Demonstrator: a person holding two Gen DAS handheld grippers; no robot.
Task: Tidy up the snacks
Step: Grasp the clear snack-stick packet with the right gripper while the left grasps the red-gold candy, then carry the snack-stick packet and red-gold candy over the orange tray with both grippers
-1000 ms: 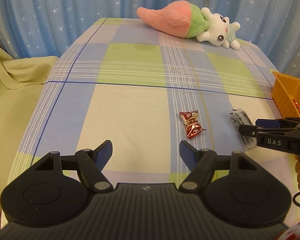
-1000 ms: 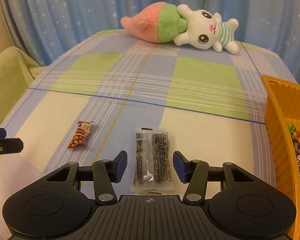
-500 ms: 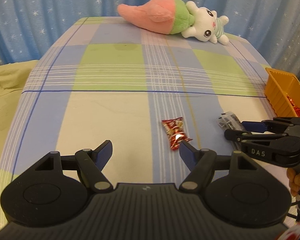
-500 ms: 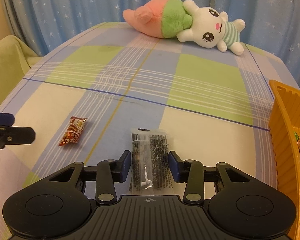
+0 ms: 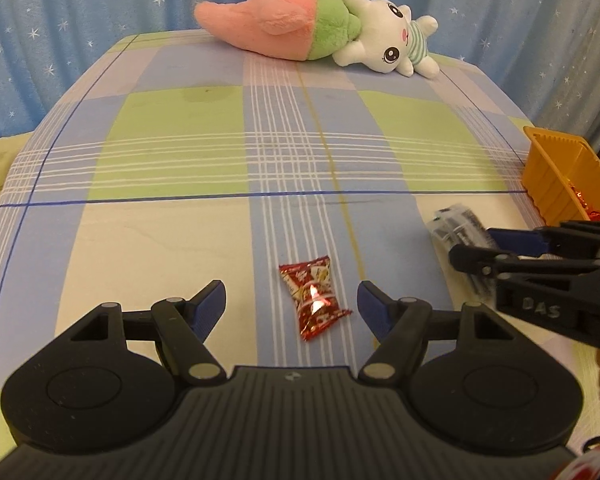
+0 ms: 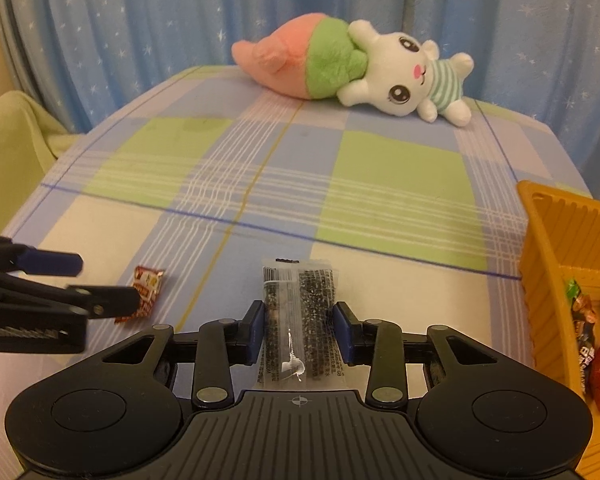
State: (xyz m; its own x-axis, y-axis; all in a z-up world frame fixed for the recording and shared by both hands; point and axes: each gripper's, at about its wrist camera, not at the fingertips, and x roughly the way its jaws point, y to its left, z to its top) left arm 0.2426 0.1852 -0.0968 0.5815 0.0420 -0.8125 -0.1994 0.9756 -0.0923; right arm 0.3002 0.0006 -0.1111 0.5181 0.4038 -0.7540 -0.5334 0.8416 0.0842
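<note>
A small red snack packet (image 5: 313, 297) lies on the checked cloth, between the fingers of my open left gripper (image 5: 292, 304); it also shows in the right wrist view (image 6: 146, 290). A clear packet of dark seeded bars (image 6: 300, 320) lies flat between the fingers of my right gripper (image 6: 300, 328), whose blue pads press on its two long edges. It also shows in the left wrist view (image 5: 456, 228), partly behind the right gripper (image 5: 476, 248). An orange basket (image 6: 540, 264) with several snacks stands at the right.
A pink and green carrot-and-rabbit plush (image 6: 352, 64) lies at the far edge of the table (image 5: 188, 148). Blue starred curtains hang behind. A pale green cover (image 6: 12, 140) lies off the left side. The basket's rim (image 5: 556, 164) is near the right table edge.
My right gripper has closed in on the bar packet. My left gripper has moved forward and right until the red packet lies between its open fingers.
</note>
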